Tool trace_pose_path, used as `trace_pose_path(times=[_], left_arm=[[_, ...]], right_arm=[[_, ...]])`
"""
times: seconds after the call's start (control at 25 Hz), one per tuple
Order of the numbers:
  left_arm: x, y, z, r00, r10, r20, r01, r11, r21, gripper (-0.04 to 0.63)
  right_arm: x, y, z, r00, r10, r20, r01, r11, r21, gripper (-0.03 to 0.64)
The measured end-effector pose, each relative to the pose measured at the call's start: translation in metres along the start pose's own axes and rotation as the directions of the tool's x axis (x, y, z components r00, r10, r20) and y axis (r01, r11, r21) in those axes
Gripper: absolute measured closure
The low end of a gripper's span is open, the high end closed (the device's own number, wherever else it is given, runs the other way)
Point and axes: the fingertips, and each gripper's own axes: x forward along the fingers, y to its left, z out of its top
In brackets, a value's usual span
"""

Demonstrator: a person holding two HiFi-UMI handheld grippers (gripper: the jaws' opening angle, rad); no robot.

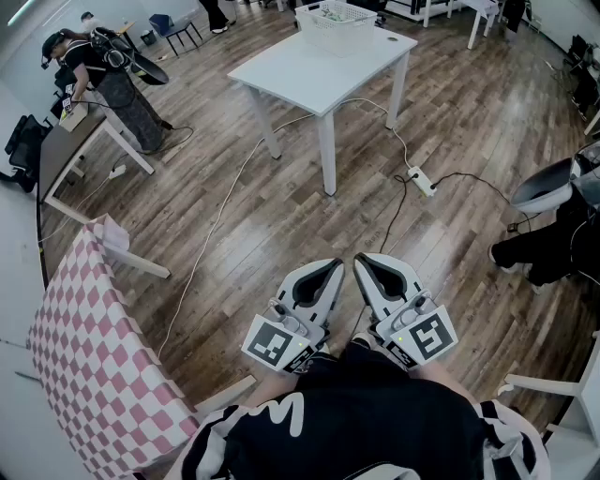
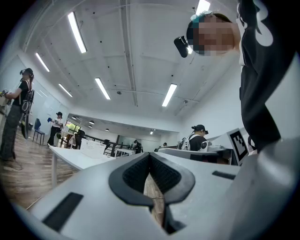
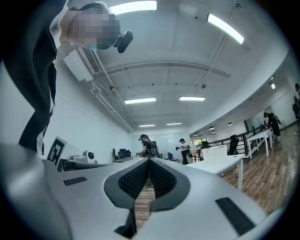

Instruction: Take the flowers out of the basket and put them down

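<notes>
A white basket [image 1: 335, 24] stands on the far end of a white table [image 1: 309, 80] across the room, and a bit of green shows inside it. The flowers themselves are too small to make out. My left gripper [image 1: 336, 266] and right gripper [image 1: 361, 260] are held side by side close to my body, far from the table, pointing forward over the wooden floor. Both are shut with nothing between the pads. In the left gripper view the left gripper [image 2: 149, 156] has the basket [image 2: 90, 147] to its left. In the right gripper view the right gripper [image 3: 149, 161] has the basket [image 3: 213, 153] to its right.
A pink-and-white checked tablecloth [image 1: 84, 366] covers a table at my near left. A power strip [image 1: 420, 181] and cables lie on the floor by the white table. One person [image 1: 103, 70] stands at a desk far left, another [image 1: 553, 239] sits at the right.
</notes>
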Motion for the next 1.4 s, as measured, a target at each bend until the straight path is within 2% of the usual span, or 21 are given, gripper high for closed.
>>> trace_pose_path(times=[0.68,1.04,1.4], left_arm=[[0.010,-0.004,-0.002,1.000,-0.009,-0.001,0.009,1.000,0.003,0.592],[0.032,-0.006,-0.002,1.000,0.006,0.013,-0.006,1.000,0.009,0.592],[0.055,-0.012,-0.017,0.999,0.048,0.000,-0.048,0.999,0.005,0.592]], right_arm=[[-0.004,-0.008,0.000,1.000,-0.001,0.002,0.001,1.000,-0.003,0.598],[-0.011,-0.039,0.011,0.999,-0.018,0.041,0.017,1.000,0.024,0.598],[-0.019,-0.064,-0.009,0.998,0.057,-0.011,-0.056,0.996,0.071,0.598]])
